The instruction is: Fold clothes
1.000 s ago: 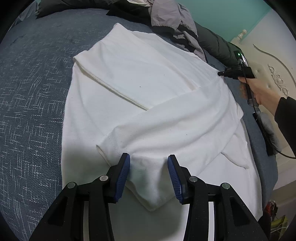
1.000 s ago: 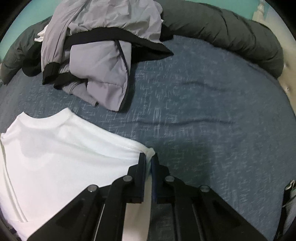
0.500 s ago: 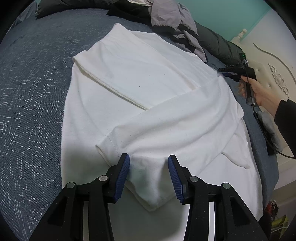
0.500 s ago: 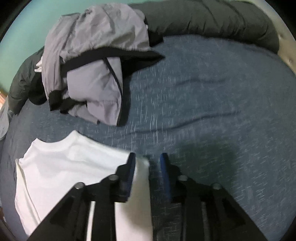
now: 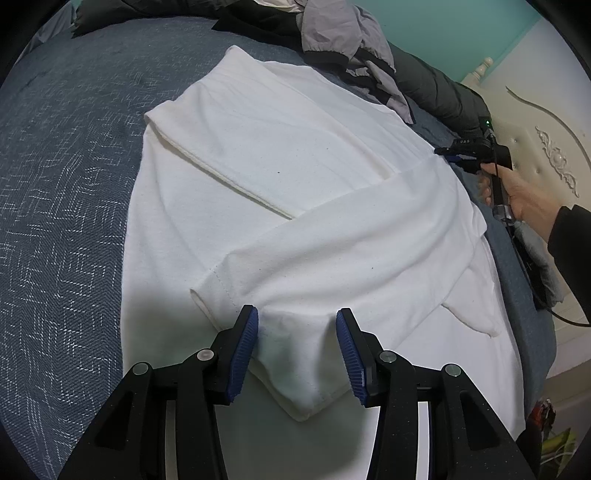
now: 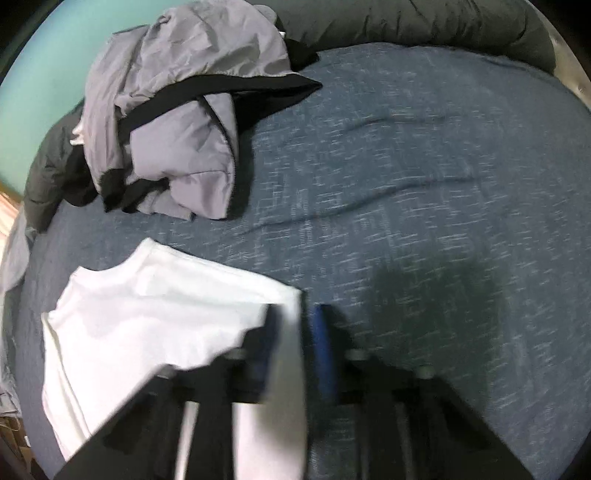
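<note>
A white t-shirt [image 5: 295, 177] lies on the blue bedspread [image 5: 66, 206], both sleeves folded across its body. My left gripper [image 5: 297, 343] rests low on the shirt and stands open. Its blue pads [image 5: 243, 350] straddle a folded corner without squeezing it. At the shirt's far right shoulder a hand holds my right gripper [image 5: 448, 155]. In the blurred right wrist view, the right gripper [image 6: 295, 332] has its jaws closing. The shirt's [image 6: 155, 314] shoulder edge lies between them, a gap showing beside the right pad.
A grey and black jacket [image 6: 177, 122] is heaped on the bed beyond the shirt's collar. A dark quilted coat [image 6: 424, 22] runs along the far edge. A cream headboard [image 5: 546, 140] stands at the right, with a black cable [image 5: 532, 273] beside the bed edge.
The right gripper, earlier shut on the shirt's shoulder corner, opened, rolled and shifted slightly; its jaws now stand narrower than half a second ago. The left gripper and the shirt's folds are unchanged.
</note>
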A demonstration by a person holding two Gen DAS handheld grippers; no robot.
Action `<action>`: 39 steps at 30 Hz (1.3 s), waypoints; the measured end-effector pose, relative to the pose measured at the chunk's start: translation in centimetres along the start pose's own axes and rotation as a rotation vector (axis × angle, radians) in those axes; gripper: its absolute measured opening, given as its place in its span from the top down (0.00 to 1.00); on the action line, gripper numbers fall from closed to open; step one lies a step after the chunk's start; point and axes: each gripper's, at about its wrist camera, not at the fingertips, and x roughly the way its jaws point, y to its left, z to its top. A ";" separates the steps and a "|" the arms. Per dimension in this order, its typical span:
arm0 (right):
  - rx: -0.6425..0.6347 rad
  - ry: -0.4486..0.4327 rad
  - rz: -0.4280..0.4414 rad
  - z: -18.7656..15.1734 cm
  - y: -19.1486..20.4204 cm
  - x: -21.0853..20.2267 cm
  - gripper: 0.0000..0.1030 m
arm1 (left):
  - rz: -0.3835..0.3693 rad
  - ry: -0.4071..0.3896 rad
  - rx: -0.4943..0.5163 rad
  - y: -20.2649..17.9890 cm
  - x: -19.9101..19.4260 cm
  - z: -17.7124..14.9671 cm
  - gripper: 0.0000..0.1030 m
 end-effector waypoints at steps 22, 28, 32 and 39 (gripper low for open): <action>-0.093 -0.086 0.172 -2.0 4.4 -5.7 0.82 | 0.011 0.001 0.001 0.0 0.1 0.0 0.52; -0.237 0.064 0.356 -6.2 13.6 -4.5 0.66 | 0.005 0.003 -0.012 0.1 0.2 0.3 0.49; -0.337 0.148 0.383 -8.9 18.6 -2.9 0.66 | -0.005 0.003 -0.024 0.0 0.4 0.4 0.47; -0.502 0.226 0.385 -11.9 23.9 0.1 0.66 | -0.023 0.006 -0.026 0.0 0.5 0.7 0.46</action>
